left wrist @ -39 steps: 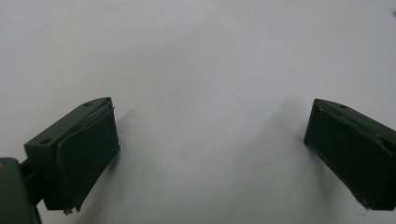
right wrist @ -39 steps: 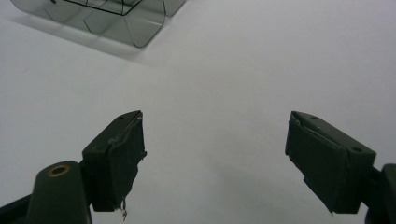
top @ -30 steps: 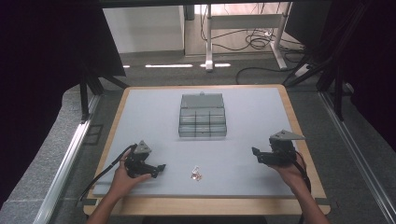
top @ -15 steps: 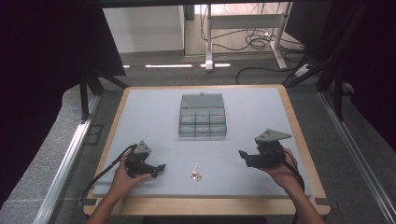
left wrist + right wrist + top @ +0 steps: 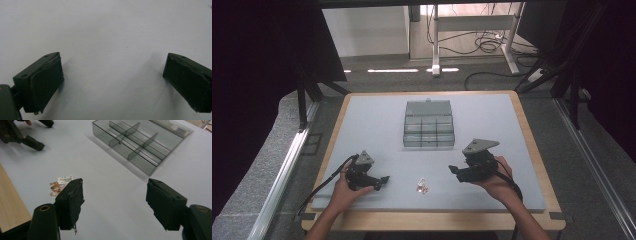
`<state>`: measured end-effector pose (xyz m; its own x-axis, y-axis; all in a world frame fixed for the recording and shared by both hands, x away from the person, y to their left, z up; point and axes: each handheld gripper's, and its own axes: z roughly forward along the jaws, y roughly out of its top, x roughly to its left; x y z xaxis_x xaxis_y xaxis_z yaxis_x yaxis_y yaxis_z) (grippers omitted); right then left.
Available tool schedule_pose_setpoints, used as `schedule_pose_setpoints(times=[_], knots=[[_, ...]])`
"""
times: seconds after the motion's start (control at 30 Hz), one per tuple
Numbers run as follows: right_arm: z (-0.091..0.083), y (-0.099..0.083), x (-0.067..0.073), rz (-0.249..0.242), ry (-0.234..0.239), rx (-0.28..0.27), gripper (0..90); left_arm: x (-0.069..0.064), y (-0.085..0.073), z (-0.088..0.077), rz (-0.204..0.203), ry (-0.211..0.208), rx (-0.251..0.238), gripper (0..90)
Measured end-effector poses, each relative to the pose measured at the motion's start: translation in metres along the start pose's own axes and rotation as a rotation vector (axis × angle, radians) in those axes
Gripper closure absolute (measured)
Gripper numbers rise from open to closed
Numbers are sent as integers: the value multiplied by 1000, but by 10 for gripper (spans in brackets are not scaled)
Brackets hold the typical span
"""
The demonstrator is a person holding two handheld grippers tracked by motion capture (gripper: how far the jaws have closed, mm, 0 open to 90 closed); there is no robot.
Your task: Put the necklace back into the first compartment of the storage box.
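A small clear packet with a white label and copper-coloured bits (image 5: 422, 186) (image 5: 60, 185) lies on the grey mat near the front edge, between the two hands. My left gripper (image 5: 384, 181) rests on the mat to the packet's left, jaws wide open over bare mat (image 5: 112, 72). My right gripper (image 5: 453, 172) is held just above the mat to the packet's right, open and empty (image 5: 115, 202), its left jaw close to the packet. A clear grey compartment box (image 5: 428, 125) (image 5: 140, 142) with its lid open stands at the middle of the mat.
The grey mat (image 5: 377, 120) covers a wooden table (image 5: 532, 145) whose edge shows all round. The left gripper's cable (image 5: 322, 187) trails off the front left. Beyond the table lie a floor, desk legs and cables (image 5: 492, 47).
My right gripper has moved left and toward the front, closing in on the packet. The left gripper has stayed where it was.
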<state>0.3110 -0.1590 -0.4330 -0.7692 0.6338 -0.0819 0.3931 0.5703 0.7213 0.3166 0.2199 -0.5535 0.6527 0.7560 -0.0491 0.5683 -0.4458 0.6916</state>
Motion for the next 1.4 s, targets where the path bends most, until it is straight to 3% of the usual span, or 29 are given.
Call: schedule_pose_setpoints(times=[0.47,1.03,1.4], knots=[[31,24,33,-70,108,28,359,0,0,0,1,0,1,26],[67,12,53,-88,177,159,441,0,0,0,-6,0,-1,26],[87,5,59,-108,211,249,533,0,0,0,-4,0,0,26]])
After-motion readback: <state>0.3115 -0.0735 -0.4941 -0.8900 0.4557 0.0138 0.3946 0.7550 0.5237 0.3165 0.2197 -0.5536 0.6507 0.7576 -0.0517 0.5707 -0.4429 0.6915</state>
